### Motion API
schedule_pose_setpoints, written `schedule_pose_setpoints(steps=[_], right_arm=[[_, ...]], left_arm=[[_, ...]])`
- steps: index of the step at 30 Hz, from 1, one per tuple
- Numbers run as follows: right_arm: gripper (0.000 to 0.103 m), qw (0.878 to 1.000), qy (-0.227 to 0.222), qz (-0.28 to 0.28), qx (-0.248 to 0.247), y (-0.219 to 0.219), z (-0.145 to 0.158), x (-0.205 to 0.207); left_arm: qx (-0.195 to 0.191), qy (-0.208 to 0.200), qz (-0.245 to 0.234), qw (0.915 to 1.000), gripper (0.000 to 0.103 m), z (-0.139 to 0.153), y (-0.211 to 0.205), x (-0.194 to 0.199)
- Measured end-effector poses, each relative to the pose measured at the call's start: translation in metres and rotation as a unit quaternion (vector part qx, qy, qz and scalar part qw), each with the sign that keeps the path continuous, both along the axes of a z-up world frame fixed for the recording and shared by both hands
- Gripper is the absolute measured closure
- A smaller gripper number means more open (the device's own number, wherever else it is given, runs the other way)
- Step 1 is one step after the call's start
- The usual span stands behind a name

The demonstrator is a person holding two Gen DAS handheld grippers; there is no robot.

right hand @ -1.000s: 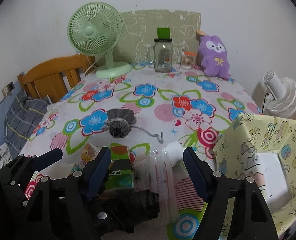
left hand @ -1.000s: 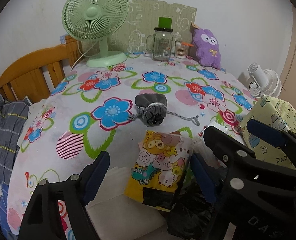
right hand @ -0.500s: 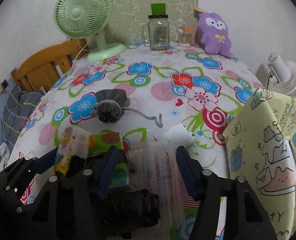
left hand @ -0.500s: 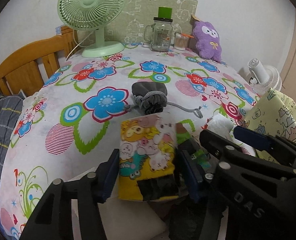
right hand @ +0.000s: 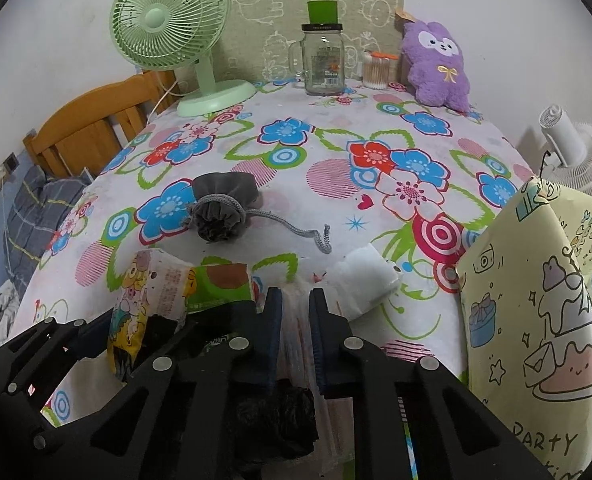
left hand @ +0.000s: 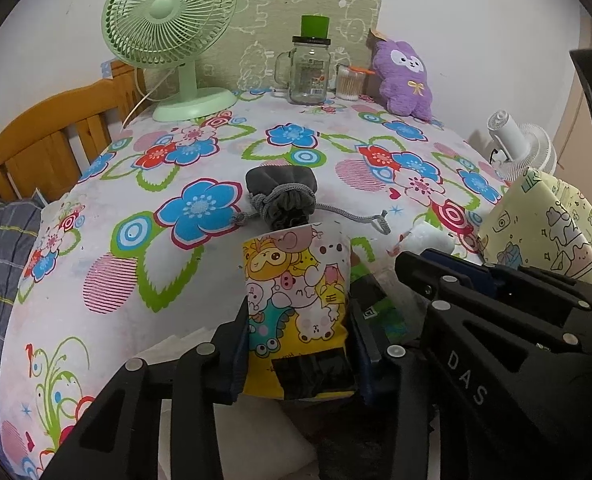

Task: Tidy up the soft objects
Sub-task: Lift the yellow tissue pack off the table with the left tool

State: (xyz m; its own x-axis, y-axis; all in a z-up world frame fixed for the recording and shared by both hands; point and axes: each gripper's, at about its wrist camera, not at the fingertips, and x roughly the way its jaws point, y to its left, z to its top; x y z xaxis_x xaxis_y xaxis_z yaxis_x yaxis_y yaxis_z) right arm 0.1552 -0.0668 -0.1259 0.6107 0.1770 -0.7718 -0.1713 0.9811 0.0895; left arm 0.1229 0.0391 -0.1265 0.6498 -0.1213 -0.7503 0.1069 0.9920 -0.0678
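The word "PARTY" is seen in dark letters on the pale yellow cartoon box (right hand: 544,312) in the right wrist view, and the letters "DAS" are printed in white on the black body of the right gripper (left hand: 436,264) in the left wrist view. Small print is found on the side of the yellow cartoon tissue pack (left hand: 296,304), but it is too small to be read. This soft, shiny pack is squeezed between the blue fingers (left hand: 240,344) of the left gripper (left hand: 298,344), whose jaws are closing on it, near the front edge of the flowery worktop (left hand: 128,272). A green pack (right hand: 224,284) is shown just beside it, best in the right wrist view. There the right gripper (right hand: 296,332) is seen with its jaws closing on a clear crinkly plastic pack (right hand: 296,320), pinched thin between them. A folded white soft piece (right hand: 366,280) lies just right of that. A grey drawstring pouch (left hand: 284,196), bunched and round, lies in the middle of the worktop with its cord trailing. At the back a green fan (right hand: 172,20), a glass jar (right hand: 323,60) with a label that cannot be read, and a fuzzy purple plush toy (right hand: 436,64) are seen.
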Motion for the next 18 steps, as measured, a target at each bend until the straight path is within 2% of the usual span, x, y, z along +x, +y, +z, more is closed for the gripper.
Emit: schedule_pose_setpoints(steps=[9, 18], right_arm=[[0.089, 1.0, -0.013, 0.005, 0.005, -0.001, 0.012, -0.006], [0.09, 0.999, -0.037, 0.008, 0.012, -0.005, 0.036, -0.015]], left_arm=[[0.006, -0.01, -0.001, 0.9999, 0.063, 0.012, -0.003, -0.006], [0.0, -0.03, 0.001, 0.9996, 0.063, 0.034, -0.006, -0.014]])
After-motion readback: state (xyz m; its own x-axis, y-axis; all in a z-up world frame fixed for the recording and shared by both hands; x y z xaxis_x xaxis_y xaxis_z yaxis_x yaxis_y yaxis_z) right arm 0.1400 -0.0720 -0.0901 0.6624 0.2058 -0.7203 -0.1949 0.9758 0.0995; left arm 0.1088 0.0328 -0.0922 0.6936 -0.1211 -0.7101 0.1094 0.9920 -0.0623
